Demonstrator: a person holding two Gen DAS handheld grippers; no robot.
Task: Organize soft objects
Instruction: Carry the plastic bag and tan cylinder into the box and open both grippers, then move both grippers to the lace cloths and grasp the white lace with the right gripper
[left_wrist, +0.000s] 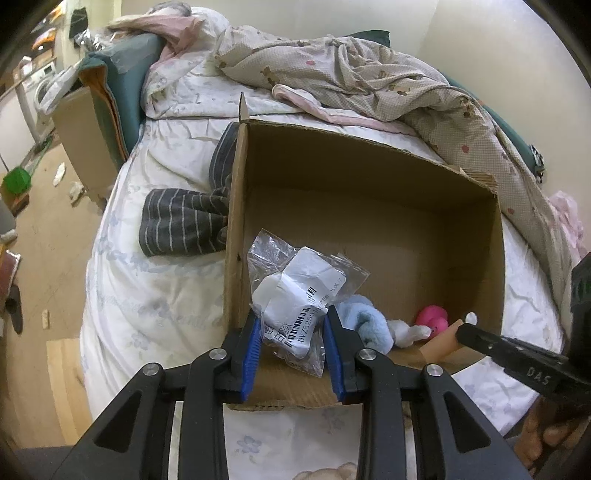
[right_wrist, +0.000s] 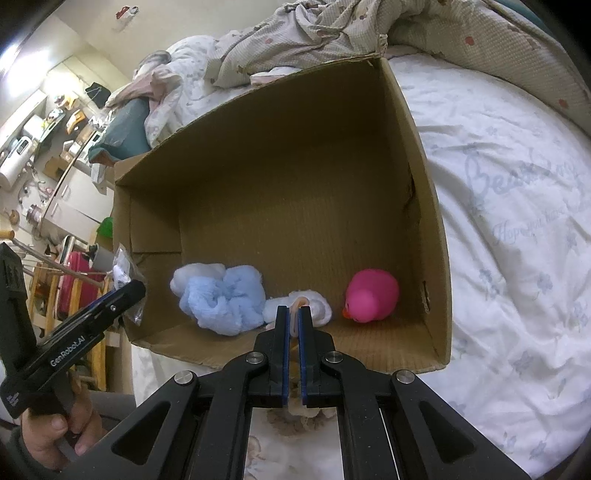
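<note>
An open cardboard box (left_wrist: 236, 206) sits on the bed. Over its near left corner my left gripper (left_wrist: 291, 314) is shut on a clear plastic bag (left_wrist: 295, 280) that holds something white and carries a barcode label. My right gripper (right_wrist: 294, 314) is low over the box's near edge, shut on a thin peach-coloured soft piece (right_wrist: 294, 319). On the box floor lie a fluffy blue item (right_wrist: 221, 299), a small white plush piece (right_wrist: 319, 308) and a pink duck (right_wrist: 371, 295). From the right wrist, the left gripper (right_wrist: 135, 291) and its bag (right_wrist: 123, 271) show at the box's left wall.
A grey striped garment (left_wrist: 181, 225) lies on the white sheet (left_wrist: 147, 295) against the box's left wall. A rumpled patterned quilt (left_wrist: 369, 81) is heaped behind the box. The floor (left_wrist: 44, 221) with scattered litter drops off left of the bed. A hand (right_wrist: 48, 435) holds the left gripper.
</note>
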